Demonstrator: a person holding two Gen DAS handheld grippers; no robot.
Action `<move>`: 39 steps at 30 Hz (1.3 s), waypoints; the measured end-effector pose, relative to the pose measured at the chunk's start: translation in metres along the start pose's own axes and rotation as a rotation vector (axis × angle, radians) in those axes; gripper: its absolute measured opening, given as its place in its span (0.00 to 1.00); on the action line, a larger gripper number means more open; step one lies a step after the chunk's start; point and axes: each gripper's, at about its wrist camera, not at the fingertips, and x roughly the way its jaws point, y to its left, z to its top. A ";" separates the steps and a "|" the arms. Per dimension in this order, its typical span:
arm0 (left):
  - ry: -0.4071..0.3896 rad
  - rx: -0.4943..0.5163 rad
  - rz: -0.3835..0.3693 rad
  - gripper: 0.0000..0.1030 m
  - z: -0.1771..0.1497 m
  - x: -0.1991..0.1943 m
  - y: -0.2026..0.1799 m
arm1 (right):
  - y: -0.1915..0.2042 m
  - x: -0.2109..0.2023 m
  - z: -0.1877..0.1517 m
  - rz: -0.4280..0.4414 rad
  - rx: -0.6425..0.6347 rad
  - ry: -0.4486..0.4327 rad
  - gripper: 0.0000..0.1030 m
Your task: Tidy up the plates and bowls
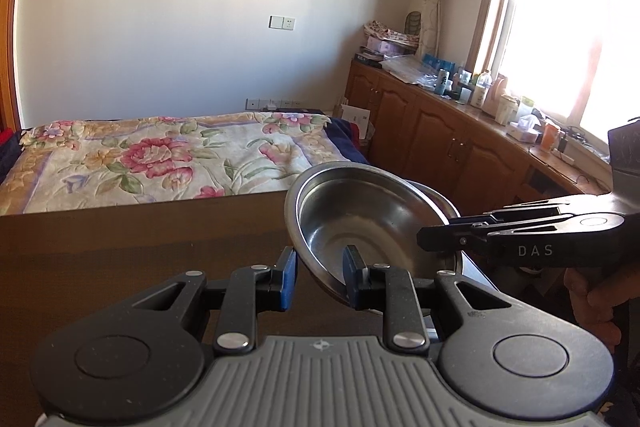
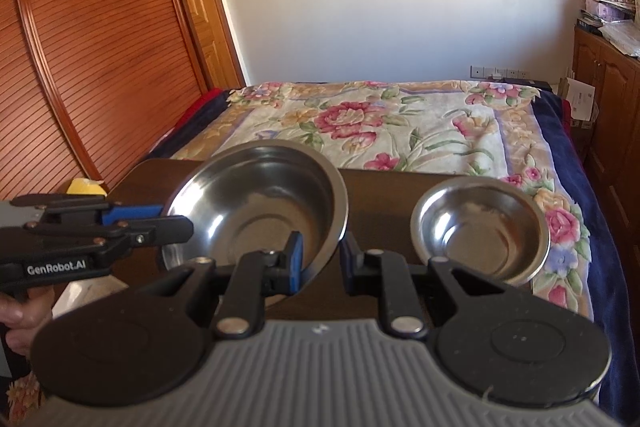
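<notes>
**A:** Two grippers on one bowl. We have the big bowl (image 2: 260,195) caught from both sides and tipped up over the dark table (image 2: 380,195).

**B:** Right. The left gripper (image 1: 320,277) has the near rim between its blue pads, one pad inside the bowl and one outside. Those jaws are nearly closed and clamped on the steel.

**A:** Same on the other side. The right gripper (image 2: 323,257) bites the rim nearest its own camera, with the jaws drawn in tight on the bowl wall.

**B:** From the right wrist view we see the left gripper come in from the left edge, its blue pad against the bowl's left rim. A hand (image 2: 20,319) wraps the handle below.

**A:** The bowl tilts, its open side turned towards us and its far rim higher than the near one.

**B:** And the small bowl (image 2: 480,227)?

**A:** It sits upright to the right of the big one, apart from it, with nothing gripping it.

**B:** Behind both lies the bed (image 2: 400,119) with its flowered blanket, running up to the table's far edge.
</notes>
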 end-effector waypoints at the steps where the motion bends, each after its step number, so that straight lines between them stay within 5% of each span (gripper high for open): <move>1: -0.001 0.001 -0.001 0.26 -0.002 -0.003 0.000 | 0.001 -0.001 -0.002 -0.001 -0.001 0.001 0.21; 24: -0.021 0.068 0.001 0.26 -0.040 -0.057 -0.030 | 0.022 -0.046 -0.043 0.014 -0.005 -0.008 0.21; 39: 0.060 0.102 -0.008 0.26 -0.079 -0.052 -0.031 | 0.028 -0.056 -0.074 0.016 -0.010 0.023 0.21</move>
